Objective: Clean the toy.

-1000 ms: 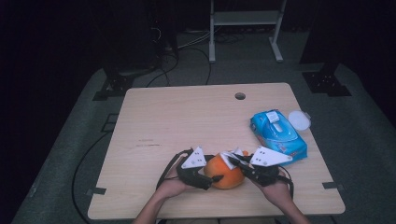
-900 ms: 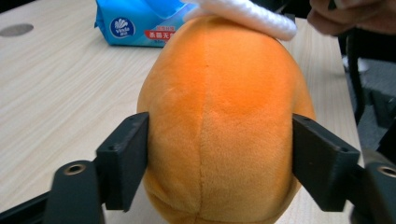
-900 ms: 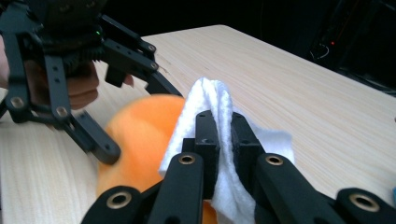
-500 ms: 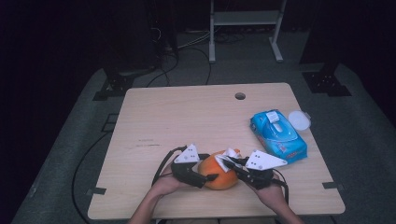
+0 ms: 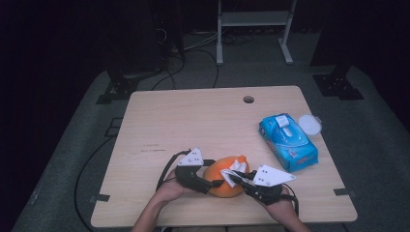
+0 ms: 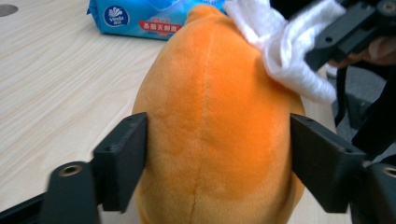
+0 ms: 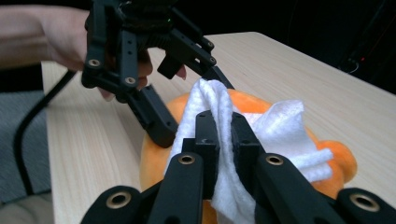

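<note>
An orange plush toy (image 5: 223, 186) lies near the table's front edge. My left gripper (image 5: 212, 181) is shut on it from the left, and in the left gripper view both jaws press into the sides of the toy (image 6: 210, 126). My right gripper (image 5: 236, 177) comes in from the right, shut on a crumpled white wipe (image 5: 234, 167). In the right gripper view the wipe (image 7: 280, 121) is pinched between the closed jaws and lies on top of the toy (image 7: 343, 163).
A blue pack of wet wipes (image 5: 288, 141) lies at the right of the wooden table (image 5: 193, 121), with a round white lid (image 5: 309, 124) beside it. A cable hole (image 5: 248, 99) sits near the far edge. Dark floor, cables and stands surround the table.
My right gripper has slid a little toward the front edge and leftward, dragging the wipe over the toy. The left gripper and the toy have barely shifted.
</note>
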Demonstrator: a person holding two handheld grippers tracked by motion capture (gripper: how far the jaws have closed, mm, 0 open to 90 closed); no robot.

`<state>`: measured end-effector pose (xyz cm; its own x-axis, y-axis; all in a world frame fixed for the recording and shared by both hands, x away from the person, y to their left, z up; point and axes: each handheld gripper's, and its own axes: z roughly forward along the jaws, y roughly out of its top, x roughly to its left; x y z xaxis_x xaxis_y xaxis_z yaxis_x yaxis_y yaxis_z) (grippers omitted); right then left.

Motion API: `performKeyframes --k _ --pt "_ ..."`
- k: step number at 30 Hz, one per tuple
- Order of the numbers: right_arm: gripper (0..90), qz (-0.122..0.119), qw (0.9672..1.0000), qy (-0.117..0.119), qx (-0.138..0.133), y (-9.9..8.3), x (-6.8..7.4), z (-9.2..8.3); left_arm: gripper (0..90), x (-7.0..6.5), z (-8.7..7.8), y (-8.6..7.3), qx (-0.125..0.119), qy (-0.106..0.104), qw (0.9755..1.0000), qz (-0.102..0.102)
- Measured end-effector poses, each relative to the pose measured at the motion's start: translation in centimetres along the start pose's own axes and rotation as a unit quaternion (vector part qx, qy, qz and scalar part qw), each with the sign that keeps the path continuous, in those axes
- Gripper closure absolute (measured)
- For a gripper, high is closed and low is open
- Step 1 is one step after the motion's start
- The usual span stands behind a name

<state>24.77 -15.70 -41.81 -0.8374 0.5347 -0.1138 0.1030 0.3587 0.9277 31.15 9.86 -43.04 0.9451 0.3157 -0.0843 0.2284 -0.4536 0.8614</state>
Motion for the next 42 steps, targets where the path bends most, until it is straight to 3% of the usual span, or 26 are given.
performKeyframes --k 3,7,14,16,19,22,26,29,31,34,38,42 --pt "83.7 0.013 0.9998 -0.013 -0.005 -0.4 -1.0 -0.5 29.3 0.1 -0.1 -0.2 0.003 0.003 0.9999 0.009" --pt "83.7 0.038 0.9990 -0.022 -0.006 -1.3 -2.2 -1.2 29.7 0.2 -0.2 -0.6 -0.002 0.004 1.0000 0.005" --pt "83.6 0.055 0.9982 -0.017 0.018 -2.6 -2.8 -1.8 26.8 0.3 0.0 -0.5 -0.005 0.010 0.9999 -0.007" --pt "83.6 0.065 0.9976 -0.017 0.018 -2.8 -3.3 -1.9 29.2 0.1 0.1 -0.5 -0.006 0.007 0.9999 0.005" --pt "83.6 0.072 0.9972 -0.021 0.007 -2.5 -4.0 -1.7 30.3 -0.1 0.2 -0.4 -0.003 0.008 0.9998 0.015" --pt "83.7 0.098 0.9948 -0.021 -0.014 -2.2 -4.9 -1.4 30.4 -0.1 0.2 -0.5 -0.003 0.006 0.9998 0.019" --pt "83.7 0.115 0.9931 -0.015 -0.014 -2.6 -5.2 -1.4 27.3 0.2 0.2 -0.4 -0.002 0.012 0.9999 0.002" --pt "83.6 0.122 0.9925 -0.009 0.004 -3.2 -5.0 -1.6 22.7 0.7 0.1 -0.4 -0.003 0.017 0.9995 -0.026" --pt "83.6 0.124 0.9921 -0.006 0.017 -3.7 -4.9 -1.9 23.2 0.8 0.0 -0.5 -0.006 0.014 0.9995 -0.029" --pt "83.6 0.127 0.9917 -0.002 0.017 -3.8 -4.8 -2.2 26.0 0.5 0.2 -0.4 -0.010 0.013 0.9997 -0.017" --pt "83.6 0.119 0.9928 0.008 -0.011 -2.2 -4.5 -2.2 28.2 -0.8 0.8 0.2 -0.004 0.015 0.9993 0.035" --pt "83.6 0.099 0.9949 0.006 -0.018 -0.7 -4.4 -1.7 29.7 -2.2 1.2 0.6 0.006 0.014 0.9964 0.084"
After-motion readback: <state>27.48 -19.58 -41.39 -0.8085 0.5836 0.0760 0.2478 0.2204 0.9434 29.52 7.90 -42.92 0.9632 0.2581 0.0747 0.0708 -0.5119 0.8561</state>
